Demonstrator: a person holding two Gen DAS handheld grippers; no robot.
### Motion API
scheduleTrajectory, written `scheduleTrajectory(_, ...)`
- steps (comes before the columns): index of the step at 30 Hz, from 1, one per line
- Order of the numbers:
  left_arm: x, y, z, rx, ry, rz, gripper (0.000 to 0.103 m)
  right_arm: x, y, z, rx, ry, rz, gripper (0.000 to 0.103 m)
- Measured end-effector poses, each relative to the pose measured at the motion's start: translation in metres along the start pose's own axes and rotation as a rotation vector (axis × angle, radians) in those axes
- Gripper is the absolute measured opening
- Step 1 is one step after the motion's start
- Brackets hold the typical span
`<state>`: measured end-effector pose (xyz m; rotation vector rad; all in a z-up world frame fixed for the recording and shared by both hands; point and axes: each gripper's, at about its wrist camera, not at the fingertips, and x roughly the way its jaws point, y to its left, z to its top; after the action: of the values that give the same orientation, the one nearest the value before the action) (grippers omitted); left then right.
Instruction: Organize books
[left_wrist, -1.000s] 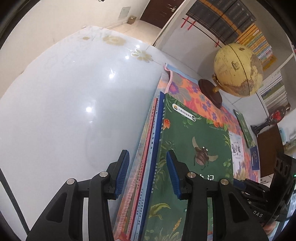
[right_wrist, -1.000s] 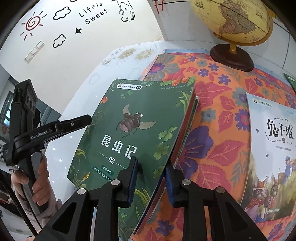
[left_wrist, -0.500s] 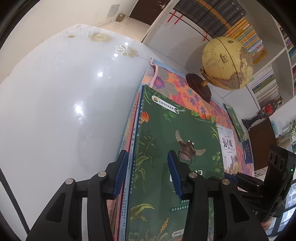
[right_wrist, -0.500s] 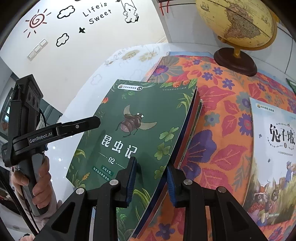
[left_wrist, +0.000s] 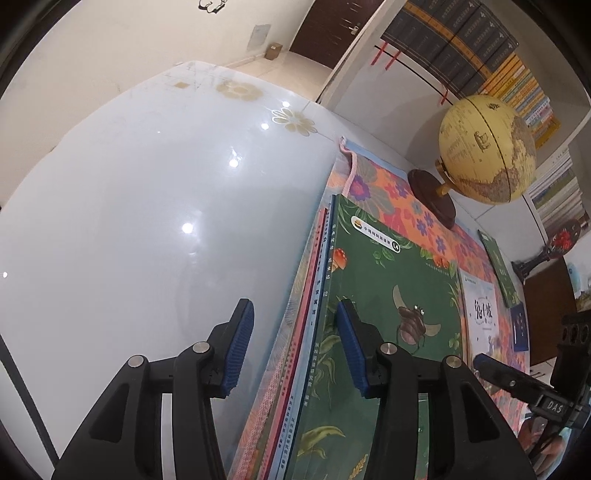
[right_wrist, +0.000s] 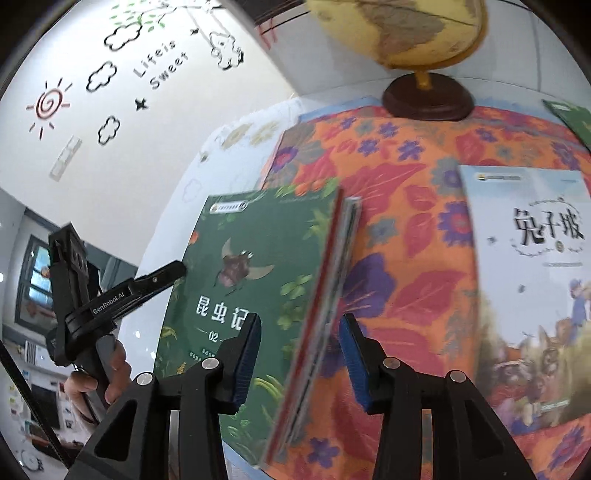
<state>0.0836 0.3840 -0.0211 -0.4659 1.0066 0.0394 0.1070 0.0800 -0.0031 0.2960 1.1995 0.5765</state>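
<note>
A stack of thin books lies flat on the floral mat (right_wrist: 406, 177), with the green beetle book (left_wrist: 388, 295) (right_wrist: 258, 258) on top. My left gripper (left_wrist: 294, 347) straddles the stack's spine edge (left_wrist: 314, 295). One pad hangs over the table glass and the other over the green cover. Its jaws are opening and the pads do not press. My right gripper (right_wrist: 301, 360) straddles the stack's opposite, page edge. Its jaws are also opening, with a gap on both sides. A white rabbit book (right_wrist: 528, 277) lies apart on the mat to the right.
A yellow globe (left_wrist: 487, 147) on a dark wooden base stands at the mat's far side. Near the far right are a narrow green book (left_wrist: 498, 266) and a small blue one (left_wrist: 520, 325). The white glass table (left_wrist: 147, 203) stretches left of the mat. Bookshelves line the wall behind.
The right gripper's jaws have spread clearly wider around the stack's page edge, and that view has shifted and rolled. The left jaws stand slightly wider. The stack stays on the mat.
</note>
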Motion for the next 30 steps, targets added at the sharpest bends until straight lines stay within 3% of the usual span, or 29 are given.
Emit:
scheduleTrajectory(3,-0.003,-0.001,0.000,-0.006,0.003,0.000,0.044,-0.016,-0.019,-0.002,0.041,-0.019,0.006,0.043)
scheduleTrajectory(9,-0.023,-0.011,-0.001,0.035,-0.070,0.027,0.044,-0.062,-0.069,-0.009,0.142,-0.084,0.012,0.043)
scheduleTrajectory(17,-0.030,-0.038,-0.002,0.033,-0.079,0.042,0.044,-0.128,-0.117,-0.019,0.196,-0.175,-0.030,0.043)
scheduleTrajectory(24,-0.039,-0.104,-0.007,0.123,-0.073,0.012,0.044,-0.164,-0.155,-0.029,0.244,-0.229,-0.012,0.043)
scheduleTrajectory(30,-0.019,-0.181,-0.022,0.202,-0.017,-0.045,0.046,-0.179,-0.185,-0.023,0.244,-0.223,0.021,0.043)
